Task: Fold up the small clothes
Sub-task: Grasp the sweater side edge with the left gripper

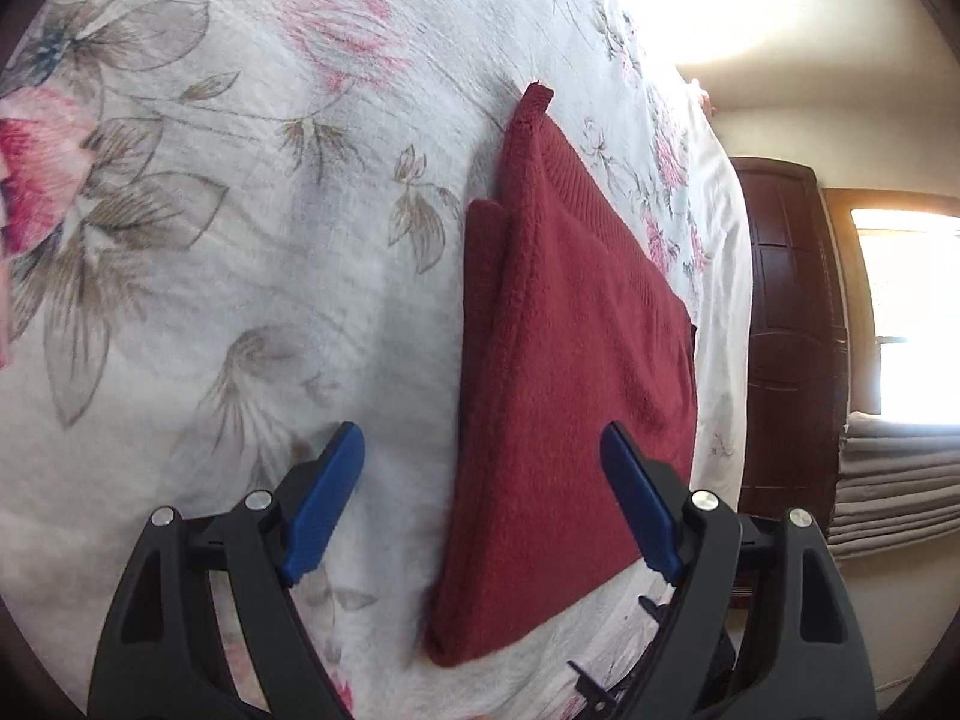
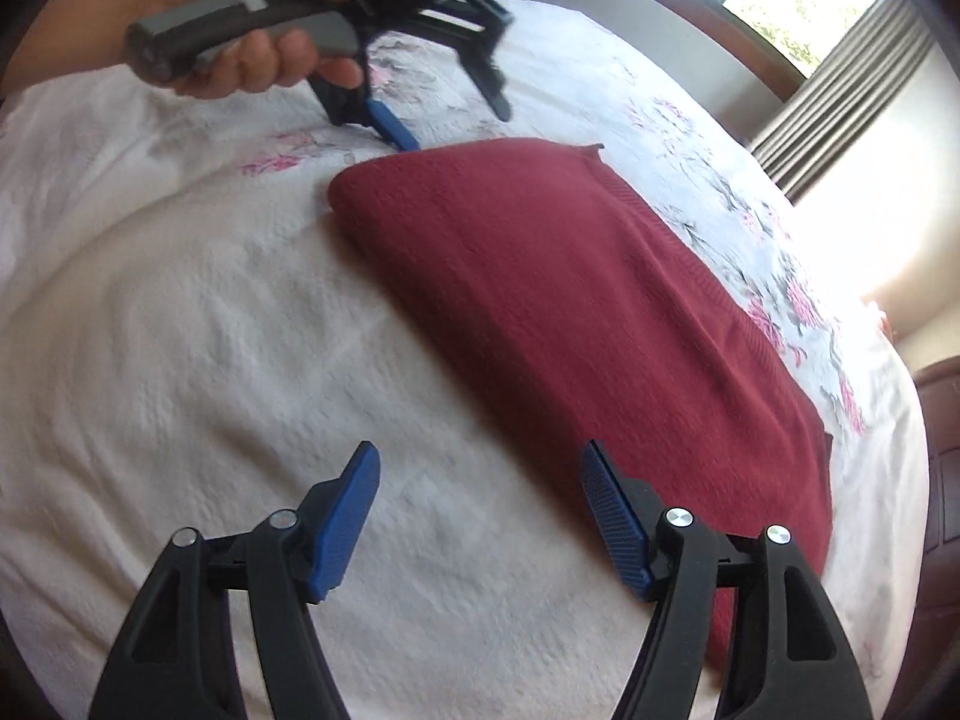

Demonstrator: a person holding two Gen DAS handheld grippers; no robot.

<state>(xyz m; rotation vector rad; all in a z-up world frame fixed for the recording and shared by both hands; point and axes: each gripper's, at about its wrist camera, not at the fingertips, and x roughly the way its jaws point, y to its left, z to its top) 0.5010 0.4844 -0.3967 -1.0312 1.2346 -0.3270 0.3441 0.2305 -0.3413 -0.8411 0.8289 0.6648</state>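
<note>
Garment: a dark red knitted garment (image 2: 540, 300) lies folded into a long rectangle of at least 2 layers on the floral bedspread (image 1: 210, 240), near the bed's edge on the side toward the wooden door (image 1: 792, 330).
Left gripper: the left gripper (image 1: 483, 450) has its blue pads spread wide, holding nothing; it hangs over 1 short end of the garment.
Right gripper: the right gripper (image 2: 480, 468) is also wide and empty, hovering above the other short end.
Hand: the person's hand (image 2: 264, 18) grips the left tool's handle.
Loose detail: a small tab or corner (image 1: 536, 97) sticks out at 1 far corner; it may be a cuff or hem, but the blur makes that uncertain.
Progress: judged from the tidy shape, the fold looks almost finished.
Risk: pinching only the top layer would drag it off the lower one and open the fold.
Risk 2: a sideways nudge could push the garment off the near bed edge.
</note>
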